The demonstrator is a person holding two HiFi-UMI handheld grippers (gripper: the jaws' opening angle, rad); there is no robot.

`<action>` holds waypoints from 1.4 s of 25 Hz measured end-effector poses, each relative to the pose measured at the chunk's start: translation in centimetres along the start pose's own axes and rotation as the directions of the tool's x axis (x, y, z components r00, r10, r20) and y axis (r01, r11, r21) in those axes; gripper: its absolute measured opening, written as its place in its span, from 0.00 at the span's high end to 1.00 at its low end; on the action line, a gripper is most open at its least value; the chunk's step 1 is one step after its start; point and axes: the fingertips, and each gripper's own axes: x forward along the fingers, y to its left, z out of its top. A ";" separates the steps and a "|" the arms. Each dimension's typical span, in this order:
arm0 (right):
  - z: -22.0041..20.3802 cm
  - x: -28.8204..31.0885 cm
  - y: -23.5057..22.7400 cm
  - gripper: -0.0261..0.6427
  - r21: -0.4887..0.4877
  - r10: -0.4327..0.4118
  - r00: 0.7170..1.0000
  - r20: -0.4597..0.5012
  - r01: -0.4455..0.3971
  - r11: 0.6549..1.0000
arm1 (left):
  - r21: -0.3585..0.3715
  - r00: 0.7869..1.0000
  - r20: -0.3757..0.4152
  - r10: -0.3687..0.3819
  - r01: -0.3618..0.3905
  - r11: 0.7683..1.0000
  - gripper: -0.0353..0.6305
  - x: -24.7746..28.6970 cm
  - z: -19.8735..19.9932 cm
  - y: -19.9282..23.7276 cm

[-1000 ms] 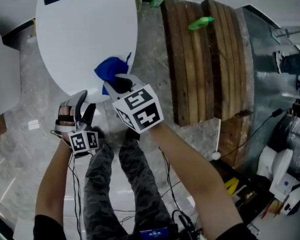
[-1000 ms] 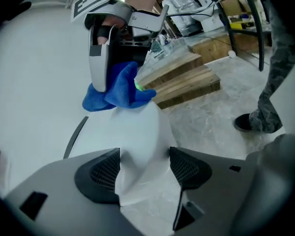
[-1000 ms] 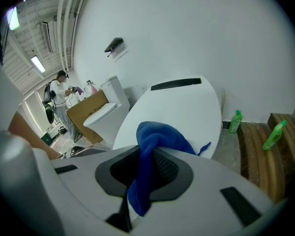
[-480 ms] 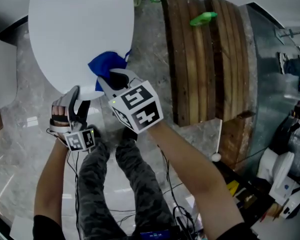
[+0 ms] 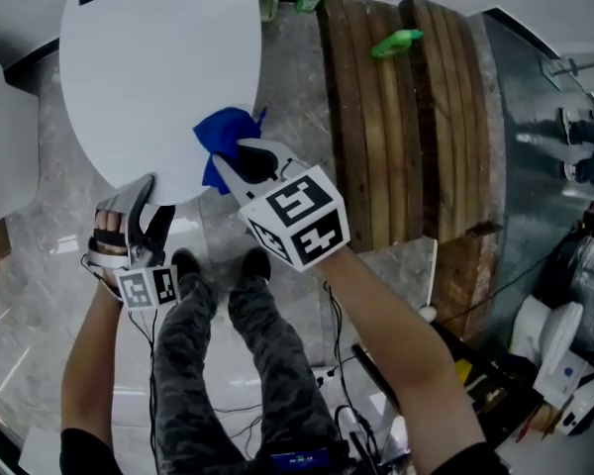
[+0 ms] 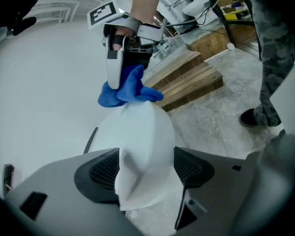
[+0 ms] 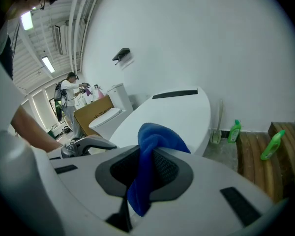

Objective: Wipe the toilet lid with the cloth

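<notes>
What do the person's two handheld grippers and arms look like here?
Both the left gripper and right gripper have pale grey shells, black ribbed pads and a white cube of black square markers. Dark cables trail from the left one, whose jaws have just been opening around the rim of the white oval toilet lid. Forearms are bare below short dark sleeves.

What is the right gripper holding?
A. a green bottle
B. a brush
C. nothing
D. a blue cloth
D: the right gripper pinches a blue cloth between its jaws.
</notes>
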 end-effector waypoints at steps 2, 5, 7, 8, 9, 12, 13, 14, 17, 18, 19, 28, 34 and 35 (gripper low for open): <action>0.9 -1.4 0.3 0.88 -0.007 0.004 1.000 0.002 -0.004 1.000 | -0.006 1.000 0.017 -0.001 0.001 1.000 0.43 -1.6 1.0 1.5; 3.0 -3.6 1.2 0.88 -0.020 0.019 1.000 0.007 -0.019 1.000 | 0.000 0.999 0.037 -0.002 0.002 1.000 0.43 -4.2 2.5 4.1; 5.0 -5.1 1.9 0.88 -0.039 0.033 0.999 0.011 -0.032 0.999 | 0.010 0.999 0.053 -0.003 0.003 1.000 0.43 -6.0 3.6 6.1; 6.1 -5.9 2.3 0.88 -0.051 0.041 0.999 0.016 -0.040 0.998 | 0.015 0.998 0.062 0.002 -0.003 1.000 0.43 -6.9 4.2 7.3; 7.3 -6.6 2.6 0.88 -0.063 0.049 0.999 0.022 -0.047 0.997 | 0.016 0.997 0.072 0.011 -0.012 1.000 0.43 -7.9 4.8 8.7; 11.5 -8.9 3.1 0.88 -0.099 0.066 0.996 0.054 -0.060 0.993 | 0.005 0.994 0.094 0.055 -0.055 0.998 0.43 -10.7 6.6 13.5; 12.9 -9.6 3.2 0.88 -0.112 0.069 0.995 0.065 -0.061 0.992 | 0.002 0.993 0.097 0.072 -0.073 0.997 0.44 -11.6 7.1 15.2; 14.3 -10.3 3.3 0.88 -0.123 0.070 0.995 0.075 -0.060 0.991 | 0.001 0.991 0.098 0.088 -0.088 0.996 0.44 -12.4 7.5 17.0; 18.3 -12.1 3.9 0.88 -0.137 0.063 0.993 0.099 -0.049 0.989 | -0.014 0.991 0.082 0.108 -0.107 0.994 0.44 -14.4 8.5 21.8; 19.6 -12.8 4.1 0.88 -0.135 0.059 0.992 0.109 -0.044 0.990 | -0.018 0.991 0.076 0.106 -0.105 0.994 0.46 -15.0 8.8 23.2; 20.9 -13.6 4.4 0.88 -0.130 0.053 0.991 0.119 -0.038 0.991 | -0.021 0.992 0.070 0.103 -0.102 0.995 0.47 -15.5 9.2 24.3; 29.4 -18.4 6.2 0.88 -0.050 -0.005 0.986 0.167 0.014 0.999 | -0.180 0.990 -0.118 0.080 -0.101 0.979 0.62 -16.6 10.1 33.4; 30.9 -19.9 7.1 0.88 -0.068 -0.011 0.991 0.136 0.021 0.997 | -0.245 0.975 -0.219 0.033 -0.088 0.965 0.62 -16.9 10.9 36.6; 31.5 -19.9 7.1 0.88 -0.073 -0.013 0.990 0.140 0.023 0.997 | -0.267 0.975 -0.219 0.043 -0.102 0.958 0.62 -17.0 10.9 37.8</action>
